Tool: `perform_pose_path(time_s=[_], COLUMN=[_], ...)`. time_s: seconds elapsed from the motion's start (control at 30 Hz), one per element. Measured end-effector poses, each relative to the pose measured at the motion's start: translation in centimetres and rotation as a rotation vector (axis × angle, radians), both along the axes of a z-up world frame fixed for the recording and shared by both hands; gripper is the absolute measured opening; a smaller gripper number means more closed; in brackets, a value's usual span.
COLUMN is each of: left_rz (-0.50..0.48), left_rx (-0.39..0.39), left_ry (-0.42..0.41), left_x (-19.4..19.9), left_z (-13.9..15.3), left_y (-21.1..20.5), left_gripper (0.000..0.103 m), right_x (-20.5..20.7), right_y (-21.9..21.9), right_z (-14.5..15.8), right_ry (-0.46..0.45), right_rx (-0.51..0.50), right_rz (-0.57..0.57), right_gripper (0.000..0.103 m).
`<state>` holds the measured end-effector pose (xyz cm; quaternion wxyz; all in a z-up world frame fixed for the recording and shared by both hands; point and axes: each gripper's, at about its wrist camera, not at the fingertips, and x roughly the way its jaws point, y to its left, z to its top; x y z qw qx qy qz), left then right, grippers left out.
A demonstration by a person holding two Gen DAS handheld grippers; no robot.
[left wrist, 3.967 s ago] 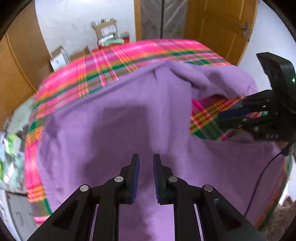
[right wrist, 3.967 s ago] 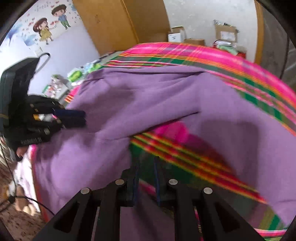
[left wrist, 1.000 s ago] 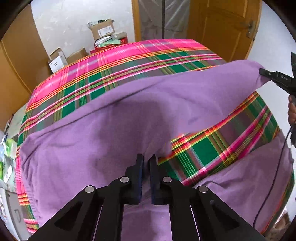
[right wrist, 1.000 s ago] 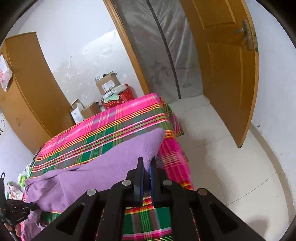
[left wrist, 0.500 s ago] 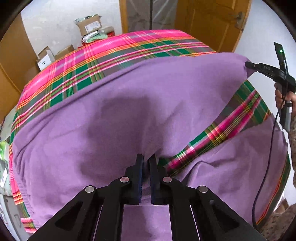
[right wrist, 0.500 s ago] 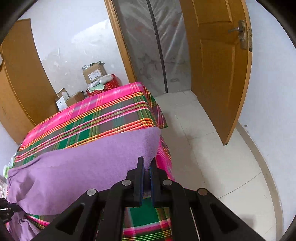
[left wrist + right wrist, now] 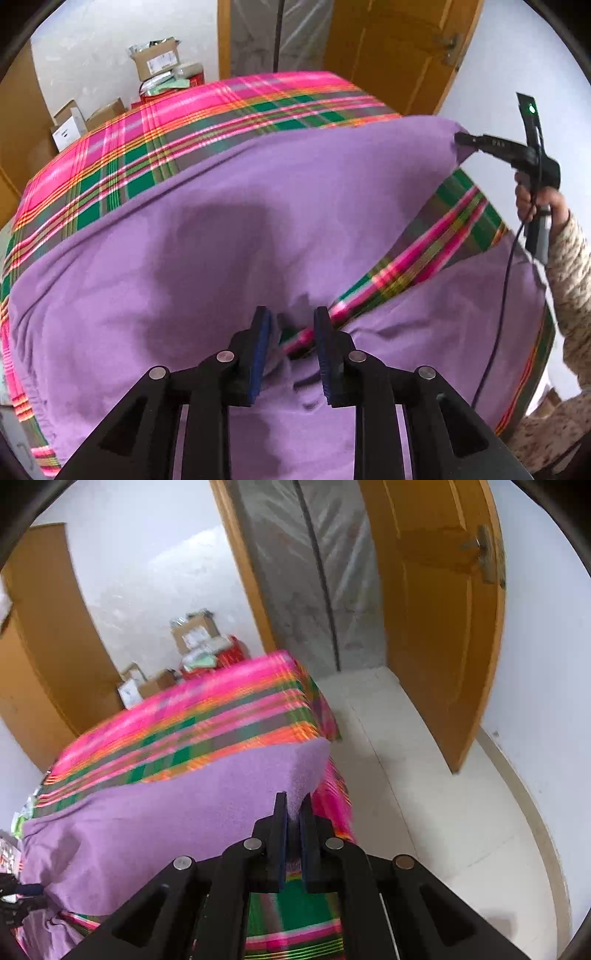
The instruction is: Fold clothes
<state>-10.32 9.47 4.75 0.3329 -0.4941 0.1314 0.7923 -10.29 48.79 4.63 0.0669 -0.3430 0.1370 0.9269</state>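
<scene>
The left claw (image 7: 291, 332) stands released, its two blue-padded fingers (image 7: 258, 343) spread apart just above the purple cloth, with a bunched bit of fabric and a strip of plaid showing in the gap. The right claw (image 7: 291, 812) is clenched on a corner of that same cloth — its two pads pressed together with the purple edge pinched between them. From the left wrist view the right claw (image 7: 461, 139) holds that corner raised off to the far right, with the person's hand (image 7: 535, 201) wrapped round its grip and a black cable (image 7: 498, 314) hanging below.

There is one garment, a single purple cloth (image 7: 221, 240), and it lies spread over one plaid-covered surface (image 7: 207, 122) in pink, green and orange. Its long axis runs side to side across the surface, from the left edge toward the lifted corner at the right. The upper layer is folded over, and a diagonal band of plaid shows between it and a lower purple part nearer the viewer.

Beyond the surface, against the white wall, sit several cardboard boxes (image 7: 157, 59) — at least four, stacked and side by side. One wooden door (image 7: 439, 620) stands open beside a doorway hung with plastic sheeting (image 7: 314, 572), and pale floor tiles (image 7: 424, 794) stretch to the right.
</scene>
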Motion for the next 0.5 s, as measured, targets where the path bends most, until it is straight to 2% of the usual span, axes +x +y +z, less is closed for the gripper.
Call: perform_pose_path(time_s=[0.17, 0.33, 0.5], left_rz=[0.053, 0.073, 0.054], left_rx=[0.055, 0.102, 0.09], left_ry=[-0.044, -0.098, -0.116], left_x=[-1.7, -2.5, -2.3], left_z=[-0.6, -1.4, -2.2], left_y=[0.6, 1.5, 2.4], left_gripper=[0.025, 0.025, 0.025], right_x=[0.0, -0.8, -0.5], right_y=[-3.6, -7.2, -10.7], right_z=[2.0, 1.9, 1.6], right_ry=[0.067, 0.091, 0.101], right_rx=[0.038, 0.01, -0.017], right_rz=[0.134, 0.245, 0.39], right_gripper=[0.005, 0.005, 0.005])
